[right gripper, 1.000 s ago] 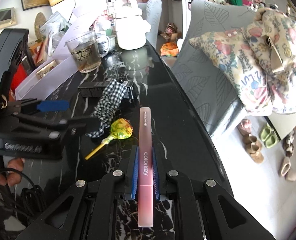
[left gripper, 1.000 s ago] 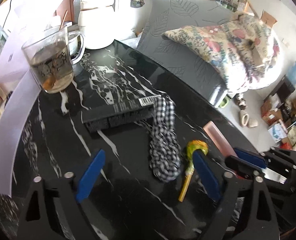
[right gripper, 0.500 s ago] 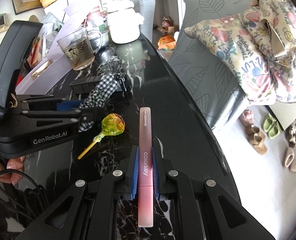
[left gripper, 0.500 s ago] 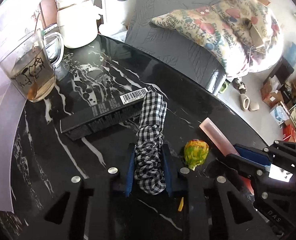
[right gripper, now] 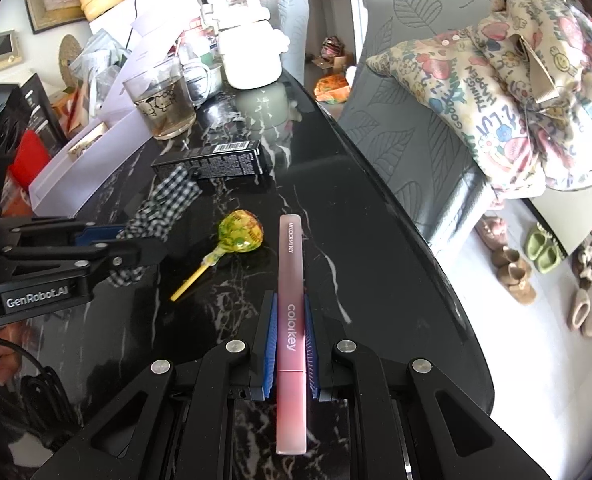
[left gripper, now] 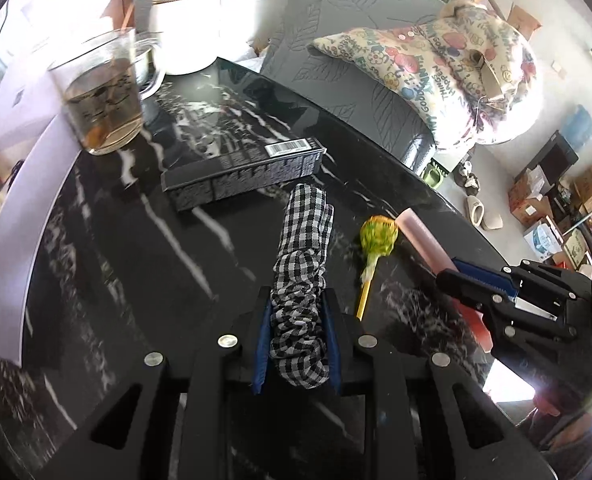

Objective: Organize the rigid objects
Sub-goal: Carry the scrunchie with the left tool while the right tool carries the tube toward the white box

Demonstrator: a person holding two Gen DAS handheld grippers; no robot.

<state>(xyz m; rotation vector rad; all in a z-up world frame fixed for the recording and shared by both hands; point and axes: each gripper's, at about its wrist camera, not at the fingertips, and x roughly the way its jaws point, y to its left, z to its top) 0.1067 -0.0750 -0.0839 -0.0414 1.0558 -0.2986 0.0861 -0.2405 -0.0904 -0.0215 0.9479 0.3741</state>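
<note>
In the left wrist view my left gripper (left gripper: 298,302) is shut on a black-and-white checked fabric band (left gripper: 304,232), whose free end points toward a long black box (left gripper: 239,168). A green-yellow lollipop (left gripper: 378,236) lies just right of the band. My right gripper (right gripper: 289,308) is shut on a pink Colorkey tube (right gripper: 289,264), which sticks out forward over the black marble table (right gripper: 368,248). From the right wrist view the left gripper (right gripper: 135,248) holds the band (right gripper: 167,200) left of the lollipop (right gripper: 239,236), with the box (right gripper: 211,160) behind.
A glass mug of tea (right gripper: 163,108) and a white kettle (right gripper: 249,52) stand at the far end. White trays and paper (left gripper: 15,184) line the left side. A grey chair with a printed cushion (right gripper: 508,80) stands beside the table's right edge.
The left gripper went from wide open to shut on the checked band, then drew it back from the black box. The right gripper stayed still with the pink tube.
</note>
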